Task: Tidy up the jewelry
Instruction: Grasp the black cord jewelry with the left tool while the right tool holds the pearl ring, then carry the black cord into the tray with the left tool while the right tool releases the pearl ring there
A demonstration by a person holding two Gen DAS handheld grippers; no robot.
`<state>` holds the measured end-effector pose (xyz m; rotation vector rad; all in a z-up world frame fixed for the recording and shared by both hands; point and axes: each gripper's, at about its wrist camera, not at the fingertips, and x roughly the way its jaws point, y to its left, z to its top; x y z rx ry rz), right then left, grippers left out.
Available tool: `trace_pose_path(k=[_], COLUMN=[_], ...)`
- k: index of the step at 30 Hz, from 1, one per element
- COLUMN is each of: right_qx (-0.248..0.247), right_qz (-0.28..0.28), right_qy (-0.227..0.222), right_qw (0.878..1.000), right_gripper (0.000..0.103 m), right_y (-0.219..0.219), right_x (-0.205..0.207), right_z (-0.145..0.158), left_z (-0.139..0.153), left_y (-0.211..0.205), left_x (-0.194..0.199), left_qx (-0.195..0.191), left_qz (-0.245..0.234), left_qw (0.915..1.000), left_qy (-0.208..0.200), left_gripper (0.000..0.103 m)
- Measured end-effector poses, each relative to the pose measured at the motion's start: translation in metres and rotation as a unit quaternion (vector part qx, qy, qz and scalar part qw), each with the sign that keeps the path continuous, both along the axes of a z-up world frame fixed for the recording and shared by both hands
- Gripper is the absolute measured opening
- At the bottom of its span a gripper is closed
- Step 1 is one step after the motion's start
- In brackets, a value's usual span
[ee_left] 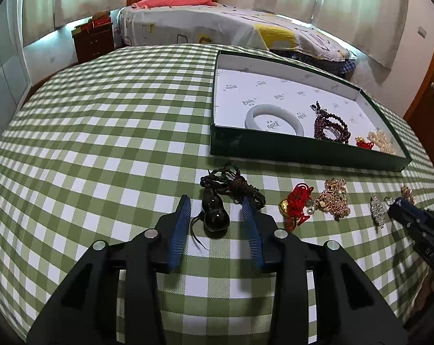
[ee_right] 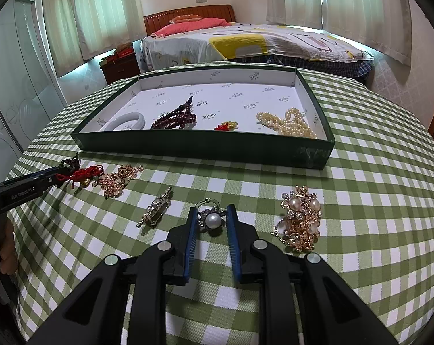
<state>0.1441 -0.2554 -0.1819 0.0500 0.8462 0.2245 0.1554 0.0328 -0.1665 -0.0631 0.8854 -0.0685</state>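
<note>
Colours from my feeds: tablecloth (ee_right: 374, 149) is green-and-white check. Tray (ee_right: 205, 146) dark green outside, white lining with small dark printed logos. In it: pale white bangle (ee_left: 274, 116), dark maroon bead string (ee_left: 330, 126), cream pearl strand (ee_right: 288, 123), small red-and-gold charm (ee_right: 227, 126). On the cloth: glossy black pendant (ee_left: 215, 215) on dark brown braided cord, red knotted cord (ee_left: 298, 201) with gold bell, rose-gold chain pile (ee_left: 333, 199), silvery brooch (ee_right: 156, 211), white-pearl ring (ee_right: 211, 218), gold brooch with pearls (ee_right: 301, 220). Gripper pads (ee_left: 179, 230) blue, bodies black.
</note>
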Motion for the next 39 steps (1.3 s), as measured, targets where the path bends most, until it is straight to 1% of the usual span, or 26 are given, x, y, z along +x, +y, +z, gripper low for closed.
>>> trace_pose_path(k=[1, 3, 5, 10, 19, 32, 39], right_qx=[0.001, 0.001, 0.002, 0.007, 0.009, 0.008, 0.011], right_qz=[0.0, 0.0, -0.001, -0.003, -0.005, -0.003, -0.002], right_qy=[0.0, -0.001, -0.002, -0.004, -0.02, -0.049, -0.07], right_qw=[1.0, 1.0, 1.0, 1.0, 1.0, 0.999, 0.997], right_gripper=[0.021, 0.021, 0.021, 0.021, 0.021, 0.021, 0.021], right_y=[0.0, 0.001, 0.001, 0.001, 0.0, 0.0, 0.001], right_x=[0.0, 0.001, 0.001, 0.001, -0.006, -0.021, -0.027], right_z=[0.0, 0.001, 0.001, 0.001, 0.009, 0.029, 0.046], left_z=[0.0, 0.0, -0.001, 0.001, 0.015, 0.047, 0.074], left_y=[-0.001, 0.001, 0.003, 0.002, -0.002, -0.011, -0.02], left_x=[0.0, -0.001, -0.002, -0.007, -0.019, -0.037, -0.045], left_qx=[0.005, 0.0, -0.006, -0.002, -0.001, -0.008, -0.015], left_qz=[0.0, -0.001, 0.0, 0.001, -0.005, -0.02, -0.034], left_qw=[1.0, 1.0, 1.0, 0.9999, 0.9993, 0.9968, 0.9933], left_qy=[-0.002, -0.003, -0.004, -0.013, -0.036, -0.077, -0.11], left_gripper=[0.021, 0.017, 0.017, 0.017, 0.017, 0.017, 0.017])
